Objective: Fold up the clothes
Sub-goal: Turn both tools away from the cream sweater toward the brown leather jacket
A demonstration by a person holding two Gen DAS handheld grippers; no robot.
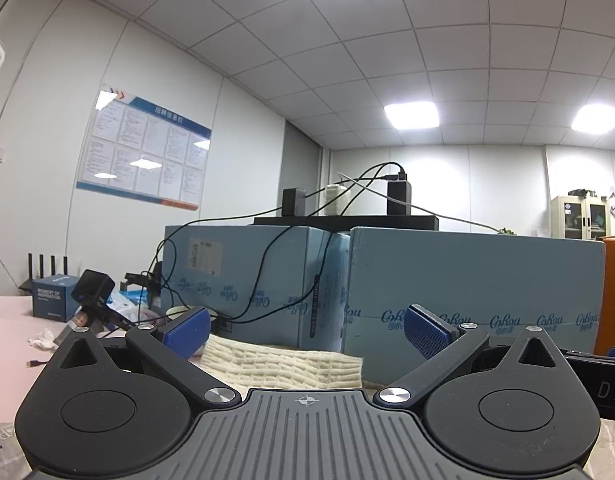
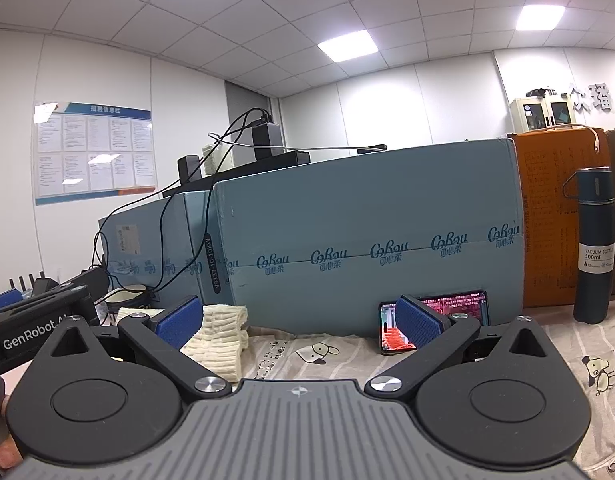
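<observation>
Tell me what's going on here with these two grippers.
A person is set to fold clothes with two handheld grippers. The left gripper and right gripper both have jaws open and hold nothing. A cream knit lies folded on the printed sheet, before the blue boxes.

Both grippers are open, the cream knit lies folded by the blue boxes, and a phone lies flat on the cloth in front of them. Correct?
Not quite: in the right wrist view the phone stands propped against the blue box, not flat. The rest holds: left gripper and right gripper open, cream knit folded.
</observation>
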